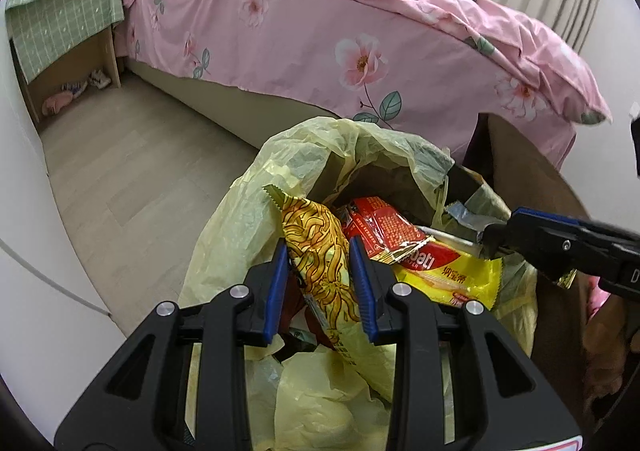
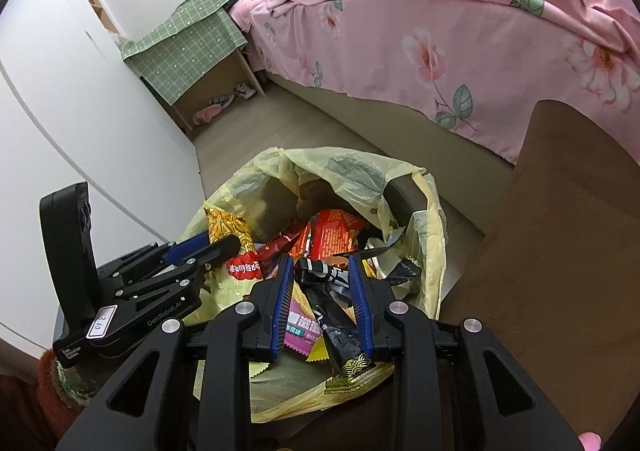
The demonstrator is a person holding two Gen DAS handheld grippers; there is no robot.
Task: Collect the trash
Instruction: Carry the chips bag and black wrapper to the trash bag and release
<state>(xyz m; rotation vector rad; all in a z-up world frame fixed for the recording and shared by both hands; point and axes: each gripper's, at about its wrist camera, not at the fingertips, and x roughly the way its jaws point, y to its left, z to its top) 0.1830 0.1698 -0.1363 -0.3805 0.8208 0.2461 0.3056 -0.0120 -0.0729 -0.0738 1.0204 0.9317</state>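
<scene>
A bin lined with a yellow plastic bag stands on the floor by the bed and holds several snack wrappers. My left gripper is shut on a yellow noodle-print packet over the bag's mouth; the same packet shows in the right wrist view. My right gripper is shut on a black wrapper with a gold end above the bag. In the left wrist view the right gripper reaches in from the right. Red and yellow wrappers lie inside.
A bed with a pink floral cover runs behind the bin. A small wooden stand with a green checked cloth has slippers under it. A brown surface lies to the right. A white wardrobe is on the left.
</scene>
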